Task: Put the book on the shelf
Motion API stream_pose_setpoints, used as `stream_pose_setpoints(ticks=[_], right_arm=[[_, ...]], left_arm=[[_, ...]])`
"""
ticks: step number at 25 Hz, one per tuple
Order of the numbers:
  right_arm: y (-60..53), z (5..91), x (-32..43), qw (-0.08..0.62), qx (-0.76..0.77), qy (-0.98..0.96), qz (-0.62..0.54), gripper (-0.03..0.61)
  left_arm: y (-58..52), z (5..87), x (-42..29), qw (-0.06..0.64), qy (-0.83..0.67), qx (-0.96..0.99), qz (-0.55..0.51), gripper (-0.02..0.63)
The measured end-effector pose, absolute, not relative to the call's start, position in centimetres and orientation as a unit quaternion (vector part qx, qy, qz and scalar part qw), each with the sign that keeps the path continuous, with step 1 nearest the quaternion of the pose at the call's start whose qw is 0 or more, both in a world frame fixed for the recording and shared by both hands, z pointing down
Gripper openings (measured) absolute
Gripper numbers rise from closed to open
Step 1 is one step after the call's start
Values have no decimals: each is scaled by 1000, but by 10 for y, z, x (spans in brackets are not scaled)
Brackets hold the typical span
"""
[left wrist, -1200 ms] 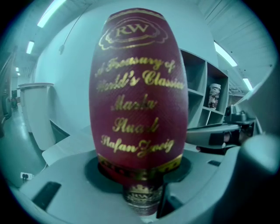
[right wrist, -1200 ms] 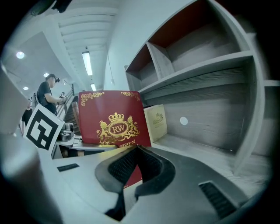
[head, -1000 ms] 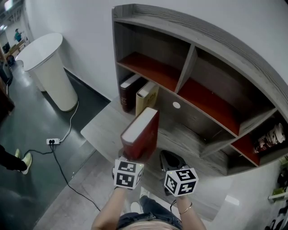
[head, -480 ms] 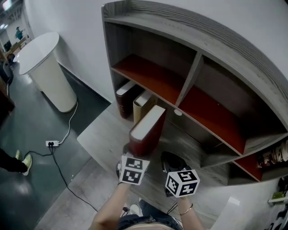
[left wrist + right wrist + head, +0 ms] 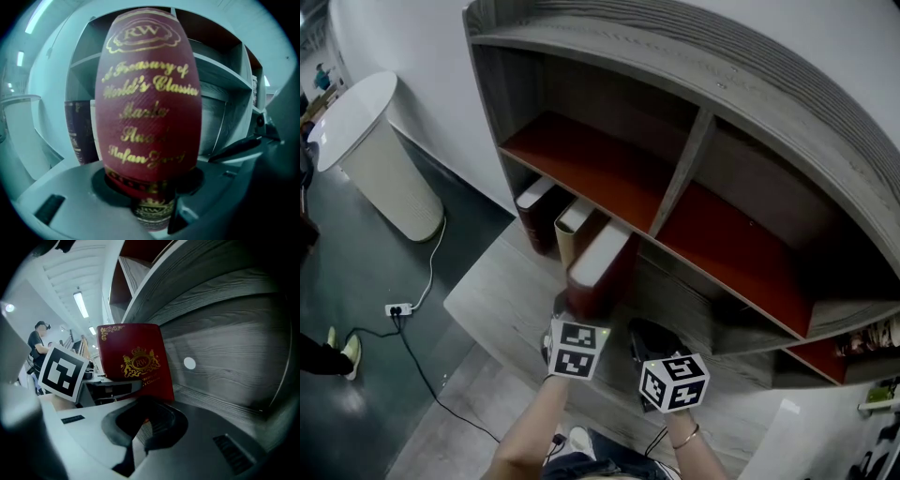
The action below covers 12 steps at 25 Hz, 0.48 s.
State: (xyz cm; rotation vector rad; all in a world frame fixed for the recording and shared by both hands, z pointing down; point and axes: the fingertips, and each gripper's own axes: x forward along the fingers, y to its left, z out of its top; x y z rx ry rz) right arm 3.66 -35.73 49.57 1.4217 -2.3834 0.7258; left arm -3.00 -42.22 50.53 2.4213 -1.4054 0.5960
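Note:
A red book with gold lettering point(image 5: 598, 267) stands upright, its lower end in my left gripper point(image 5: 572, 323), which is shut on it. In the left gripper view its spine point(image 5: 147, 93) fills the middle, clamped at my left gripper point(image 5: 151, 194). The book's top reaches under the edge of the grey shelf unit point(image 5: 675, 178), beside a cream book point(image 5: 572, 223) and a dark maroon book point(image 5: 534, 214) in the lower compartment. My right gripper point(image 5: 649, 345) hovers to the right of the book, empty. From the right gripper view the book's cover point(image 5: 136, 362) shows left of my right gripper point(image 5: 139, 439), its jaws nearly together.
The shelf has red-floored upper compartments point(image 5: 581, 159) split by an upright divider point(image 5: 675, 178). A grey wooden base board point(image 5: 502, 300) runs under it. A white round stand point(image 5: 375, 150) is at the left, with a cable and socket strip point(image 5: 398, 309) on the dark floor.
The left gripper has carried the red book forward and down toward the lower compartment, close to the cream book. The right gripper followed alongside. The shelf looms larger.

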Motion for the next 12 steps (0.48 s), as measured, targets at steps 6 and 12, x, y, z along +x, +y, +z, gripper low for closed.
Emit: stream_pose_setpoints(ticks=[6, 12], right_arm=[[-372, 512, 39, 149, 485, -821, 261, 9], [-389, 535, 39, 173, 472, -818, 280, 9]], left_arm=[[-439, 505, -18, 140, -484, 841, 199, 215], [-455, 506, -10, 137, -484, 842, 195, 215]])
